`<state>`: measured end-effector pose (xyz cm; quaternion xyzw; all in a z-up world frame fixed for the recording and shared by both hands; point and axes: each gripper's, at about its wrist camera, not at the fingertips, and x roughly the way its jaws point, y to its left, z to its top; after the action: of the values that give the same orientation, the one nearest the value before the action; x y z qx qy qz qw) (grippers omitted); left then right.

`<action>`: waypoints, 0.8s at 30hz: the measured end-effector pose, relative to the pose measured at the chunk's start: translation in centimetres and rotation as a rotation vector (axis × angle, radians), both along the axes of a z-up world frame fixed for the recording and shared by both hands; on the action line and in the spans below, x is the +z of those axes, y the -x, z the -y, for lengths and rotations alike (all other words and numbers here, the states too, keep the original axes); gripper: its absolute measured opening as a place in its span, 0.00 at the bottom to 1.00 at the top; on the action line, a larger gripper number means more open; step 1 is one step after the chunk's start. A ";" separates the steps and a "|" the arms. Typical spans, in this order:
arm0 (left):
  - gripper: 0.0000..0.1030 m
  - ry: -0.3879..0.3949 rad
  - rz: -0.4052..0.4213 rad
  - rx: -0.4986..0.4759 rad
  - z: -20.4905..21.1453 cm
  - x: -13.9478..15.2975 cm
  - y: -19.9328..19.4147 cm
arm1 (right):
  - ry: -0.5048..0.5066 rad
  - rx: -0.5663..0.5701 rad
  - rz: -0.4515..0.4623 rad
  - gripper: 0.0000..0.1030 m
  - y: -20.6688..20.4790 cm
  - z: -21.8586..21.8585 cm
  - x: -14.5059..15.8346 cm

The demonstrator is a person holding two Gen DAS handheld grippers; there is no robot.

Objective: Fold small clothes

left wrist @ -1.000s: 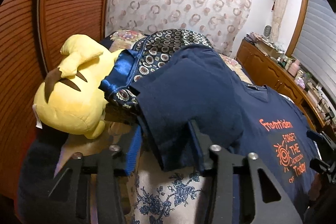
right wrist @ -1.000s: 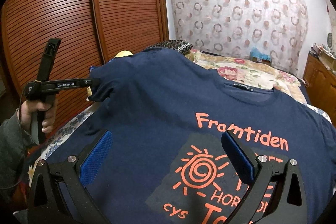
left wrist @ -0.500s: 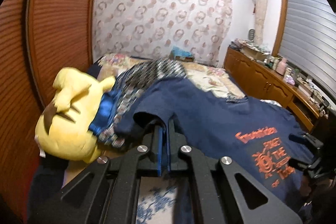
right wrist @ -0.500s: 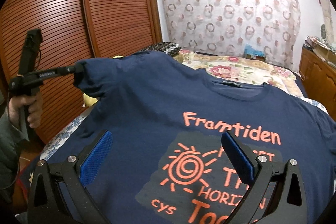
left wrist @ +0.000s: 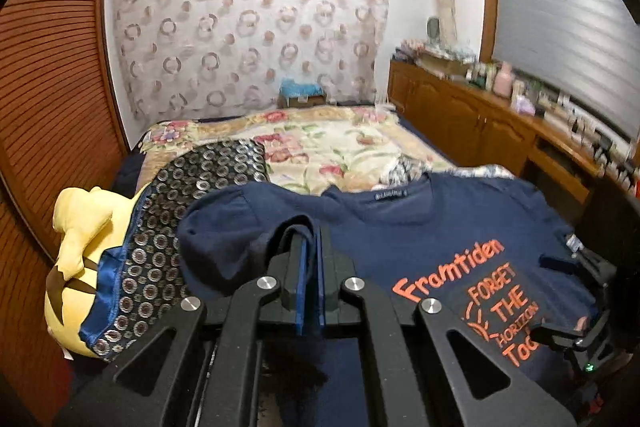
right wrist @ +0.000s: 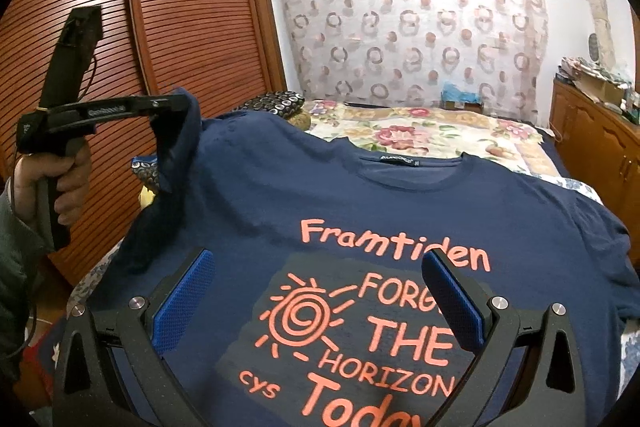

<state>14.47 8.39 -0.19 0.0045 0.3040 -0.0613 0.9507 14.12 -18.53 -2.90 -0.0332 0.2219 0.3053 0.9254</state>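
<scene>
A navy T-shirt [right wrist: 360, 195] with an orange "Framtiden" print lies face up across the bed. My left gripper [left wrist: 310, 247] is shut on the T-shirt's left sleeve [left wrist: 248, 243], and its blue pads pinch the fabric. In the right wrist view the left gripper [right wrist: 176, 105] holds that sleeve [right wrist: 180, 143] raised above the shirt's shoulder, with a person's hand [right wrist: 68, 183] on its handle. My right gripper [right wrist: 316, 261] stands open low over the printed chest, nothing between its fingers. The navy T-shirt [left wrist: 400, 227] fills the foreground of the left wrist view.
A yellow plush toy [left wrist: 76, 227] and a ring-patterned cloth [left wrist: 180, 195] lie left of the shirt. The floral bedspread [left wrist: 328, 143] stretches behind. Slatted wooden wardrobe doors [right wrist: 180, 27] stand on the left, and a cluttered wooden cabinet [left wrist: 480, 131] stands on the right.
My left gripper closed on the sleeve, then rose and swung toward the shirt's middle, lifting the sleeve off the bed. The right gripper stayed open in place.
</scene>
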 end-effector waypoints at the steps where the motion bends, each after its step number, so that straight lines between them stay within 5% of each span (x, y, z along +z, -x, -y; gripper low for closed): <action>1: 0.06 0.004 -0.012 -0.008 0.1 -0.2 0.0 | 0.003 0.000 -0.002 1.00 0.2 -0.2 -0.2; 8: 0.39 0.029 0.005 -0.030 0.0 0.8 1.5 | 0.011 0.002 -0.011 1.00 -0.1 -1.2 0.1; 13: 0.48 0.041 0.032 -0.002 -1.4 1.7 3.0 | 0.042 0.038 -0.003 1.00 -1.0 -2.7 0.5; 18: 0.74 0.057 0.071 0.029 -3.1 2.1 4.6 | 0.037 0.127 -0.017 0.96 -3.6 -4.9 1.7; 24: 0.78 0.063 0.084 0.079 -5.2 1.7 5.5 | 0.069 0.261 -0.008 0.84 -6.2 -10.1 2.3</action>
<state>9.01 13.57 1.54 -0.0347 0.2615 -0.0331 0.9640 20.35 -8.46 -0.59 -0.0922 0.2298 0.4153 0.8753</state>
